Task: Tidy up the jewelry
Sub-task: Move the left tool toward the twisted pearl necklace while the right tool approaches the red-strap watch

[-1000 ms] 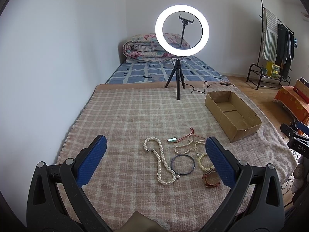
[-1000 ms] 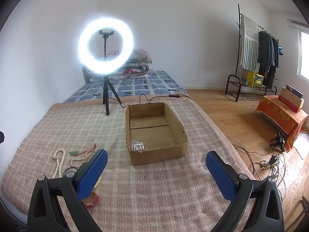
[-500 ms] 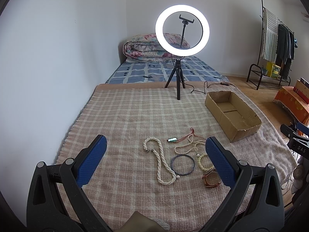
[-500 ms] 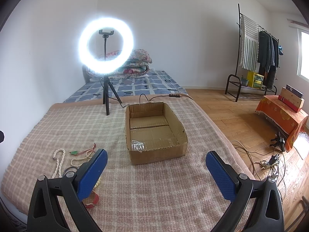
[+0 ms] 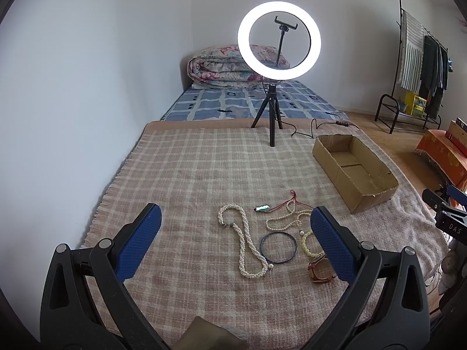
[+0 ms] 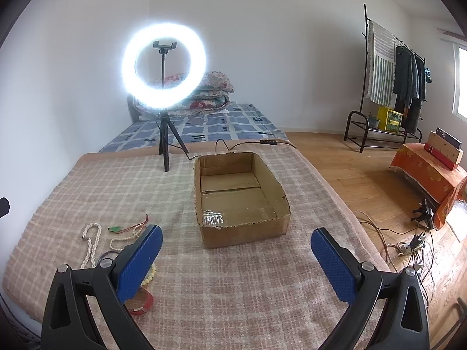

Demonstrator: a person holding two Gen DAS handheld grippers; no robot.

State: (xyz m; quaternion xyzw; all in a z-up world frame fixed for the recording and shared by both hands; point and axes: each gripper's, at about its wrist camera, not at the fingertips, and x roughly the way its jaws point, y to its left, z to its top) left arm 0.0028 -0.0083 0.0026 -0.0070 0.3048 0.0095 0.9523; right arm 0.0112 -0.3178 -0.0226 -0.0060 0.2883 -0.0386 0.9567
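Nearest to me: my left gripper [image 5: 233, 233], fingers spread wide and holding nothing, hovering above the plaid blanket [image 5: 189, 175]; my right gripper [image 6: 233, 258] likewise splayed and empty. Just ahead of the left gripper, between its fingers and toward the right one, the jewelry lies loose on the cloth: a leather-strap watch [image 5: 319, 271] partly behind the right finger, a pale bead bracelet [image 5: 305, 243], a dark bangle [image 5: 278, 246], a twisted pearl rope [image 5: 242, 242], then a thin bead necklace [image 5: 284, 221] and a green pendant on red cord [image 5: 262, 208]. I judge the cluster is laid flat for easy picking. Farther ahead, directly before the right gripper, an open cardboard box [image 6: 284, 204] holds no jewelry, presumably the destination. Beyond that, a ring light on a tripod [image 5: 278, 38].
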